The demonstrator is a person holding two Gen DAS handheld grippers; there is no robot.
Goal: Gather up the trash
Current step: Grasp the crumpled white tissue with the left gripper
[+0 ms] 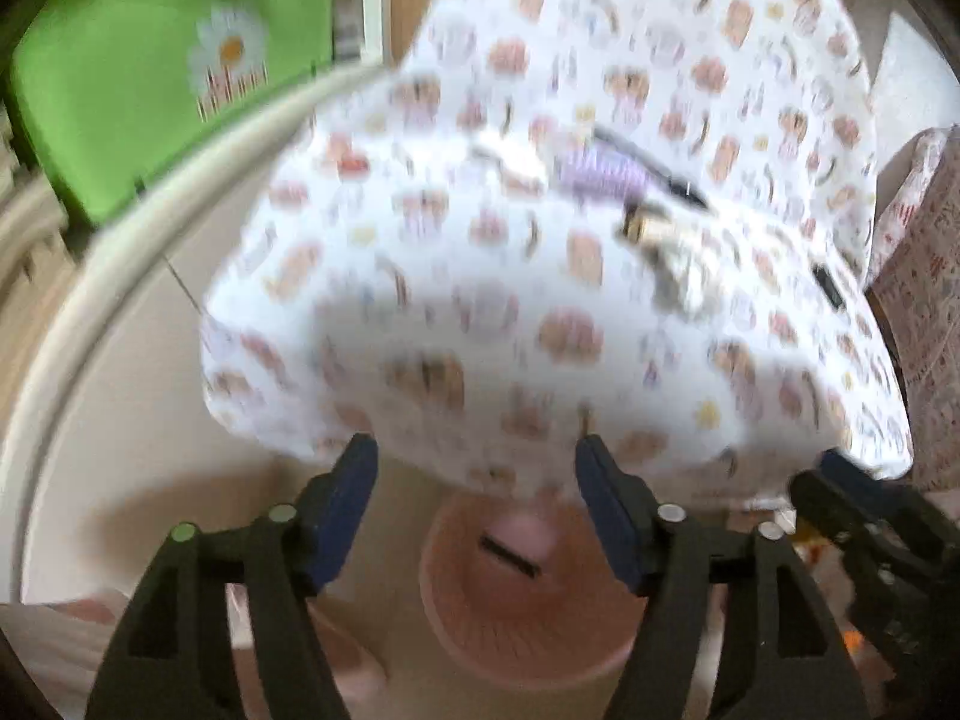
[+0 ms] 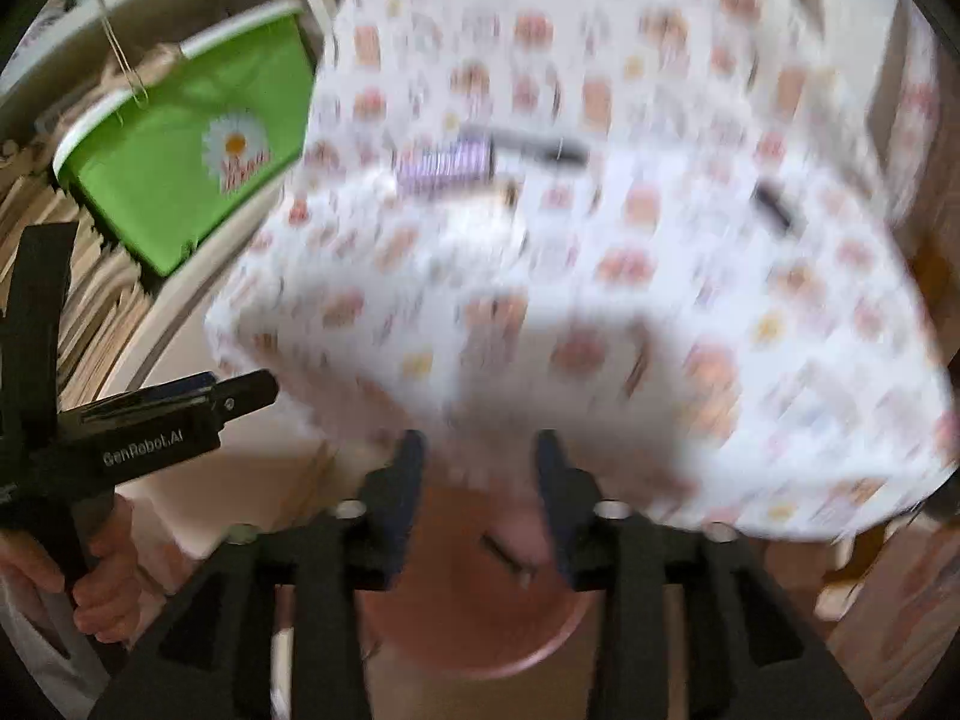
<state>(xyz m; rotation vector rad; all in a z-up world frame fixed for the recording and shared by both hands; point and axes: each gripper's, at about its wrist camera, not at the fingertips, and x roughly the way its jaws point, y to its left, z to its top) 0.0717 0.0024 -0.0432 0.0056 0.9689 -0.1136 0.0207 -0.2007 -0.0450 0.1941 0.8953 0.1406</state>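
A green bag point(image 1: 162, 60) with a daisy print hangs at the far left. Right of it a patterned cloth point(image 1: 540, 240) covers the table, and on it lie blurred bits of trash: a purple wrapper point(image 1: 600, 177), a black pen point(image 1: 654, 165) and a crumpled scrap point(image 1: 678, 264). Below the cloth's near edge stands a pink bin point(image 1: 522, 594). The left gripper point(image 1: 477, 510) is spread wide and empty above the bin. The right gripper point(image 2: 480, 498) is parted less, also empty, angled down over the bin. A hand point(image 2: 102, 570) grasps the left tool's handle.
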